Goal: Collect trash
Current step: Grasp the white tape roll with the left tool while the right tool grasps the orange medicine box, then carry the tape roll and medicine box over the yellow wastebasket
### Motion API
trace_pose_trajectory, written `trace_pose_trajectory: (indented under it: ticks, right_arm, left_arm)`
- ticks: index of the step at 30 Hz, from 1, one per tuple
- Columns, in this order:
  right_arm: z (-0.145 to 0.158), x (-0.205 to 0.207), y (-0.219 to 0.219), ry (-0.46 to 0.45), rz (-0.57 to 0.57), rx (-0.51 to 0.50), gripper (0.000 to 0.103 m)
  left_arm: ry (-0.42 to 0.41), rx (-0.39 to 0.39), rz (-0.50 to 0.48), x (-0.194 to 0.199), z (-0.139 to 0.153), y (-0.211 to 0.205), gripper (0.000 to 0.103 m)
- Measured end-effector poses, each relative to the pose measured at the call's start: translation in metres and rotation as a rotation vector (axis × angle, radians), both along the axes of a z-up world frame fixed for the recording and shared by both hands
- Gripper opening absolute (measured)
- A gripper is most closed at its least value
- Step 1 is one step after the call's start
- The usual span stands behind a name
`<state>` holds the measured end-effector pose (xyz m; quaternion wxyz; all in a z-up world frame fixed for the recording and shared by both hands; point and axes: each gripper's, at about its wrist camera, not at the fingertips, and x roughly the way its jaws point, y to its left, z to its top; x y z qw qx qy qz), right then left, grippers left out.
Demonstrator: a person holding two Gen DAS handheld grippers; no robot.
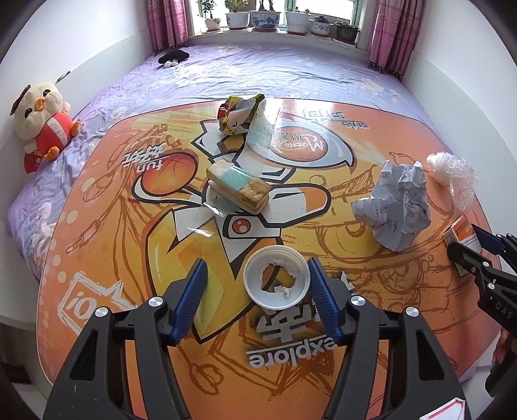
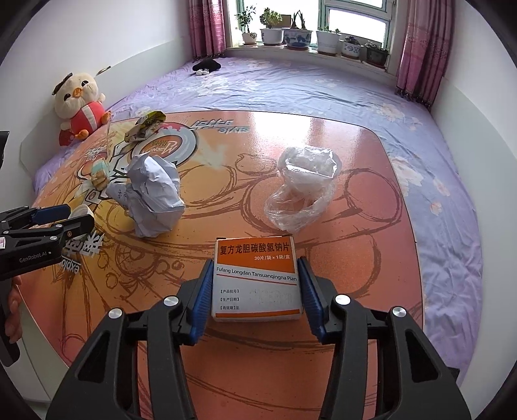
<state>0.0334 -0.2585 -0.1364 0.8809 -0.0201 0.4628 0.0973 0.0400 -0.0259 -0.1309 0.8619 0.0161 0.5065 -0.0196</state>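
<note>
On the orange printed table [image 1: 371, 290] lie a torn white foam cup [image 1: 275, 280], a sponge piece [image 1: 238, 188], a crumpled snack wrapper [image 1: 239, 113], a crumpled paper ball [image 1: 399, 206], a clear plastic bag [image 2: 303, 190] and an orange-and-white medicine box [image 2: 257, 279]. My left gripper [image 1: 258, 297] is open, its blue pads either side of the foam cup; the right pad is about at the rim. My right gripper [image 2: 255, 294] has its pads against both sides of the medicine box, which rests on the table.
The table sits on a bed with a purple floral sheet [image 2: 323, 90]. A plush chick [image 1: 42, 119] leans on the left wall. Potted plants [image 1: 268, 19] line the windowsill. The paper ball [image 2: 152, 197] stands between the two grippers.
</note>
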Motion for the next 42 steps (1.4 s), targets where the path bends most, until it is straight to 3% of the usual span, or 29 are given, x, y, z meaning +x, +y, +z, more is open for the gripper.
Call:
trace_pose_trajectory:
  ticks: [5, 23, 28, 36, 42]
  right_arm:
    - [0.0, -0.002, 0.003, 0.002, 0.013, -0.006, 0.051]
    - [0.003, 0.002, 0.009, 0.034, 0.018, -0.023, 0.051]
    - [0.012, -0.008, 0.016, 0.043, 0.027, 0.002, 0.051]
    - [0.04, -0.035, 0.049, 0.002, 0.174, 0.076, 0.051]
    - [0.057, -0.056, 0.095, -0.019, 0.372, 0.129, 0.051]
  left_arm:
    - [0.005, -0.004, 0.003, 0.001, 0.001, 0.007, 0.039]
    - [0.057, -0.064, -0.085, 0.008, 0.001, 0.018, 0.039]
    - [0.04, -0.079, -0.095, -0.009, 0.013, 0.024, 0.039]
    - [0.009, -0.119, -0.079, -0.057, 0.032, 0.048, 0.039]
    - [-0.016, -0.125, -0.035, -0.097, 0.043, 0.083, 0.039]
